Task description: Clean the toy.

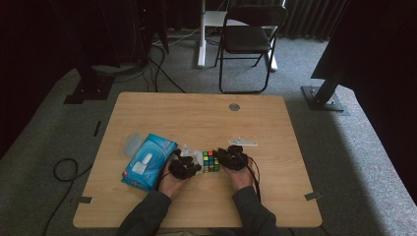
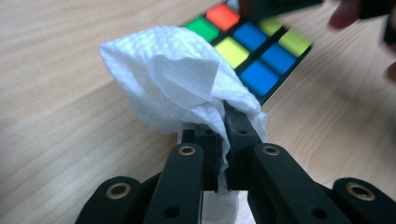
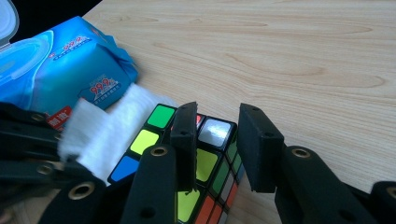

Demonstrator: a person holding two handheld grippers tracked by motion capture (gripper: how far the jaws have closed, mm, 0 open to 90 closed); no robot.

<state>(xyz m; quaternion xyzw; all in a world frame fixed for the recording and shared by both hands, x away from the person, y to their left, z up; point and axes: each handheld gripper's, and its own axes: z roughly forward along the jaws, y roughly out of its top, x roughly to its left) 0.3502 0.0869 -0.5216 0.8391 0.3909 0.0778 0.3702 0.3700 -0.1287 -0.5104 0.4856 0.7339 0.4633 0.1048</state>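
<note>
- Our left gripper (image 2: 223,140) has its jaws pinched together on a white wipe (image 2: 177,79)
- Our right gripper (image 3: 217,140) holds its jaws parted, one resting on the cube (image 3: 205,168)

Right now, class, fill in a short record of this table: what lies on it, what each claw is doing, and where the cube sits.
table: wooden
cube: colour puzzle cube, on the table between the two claws
pack: blue wipes pack, lid open, left of the cube
left claw: shut on a white wipe, held against the cube's top
right claw: open, jaws astride the cube's right edge
floor: folding chair beyond the table
</note>
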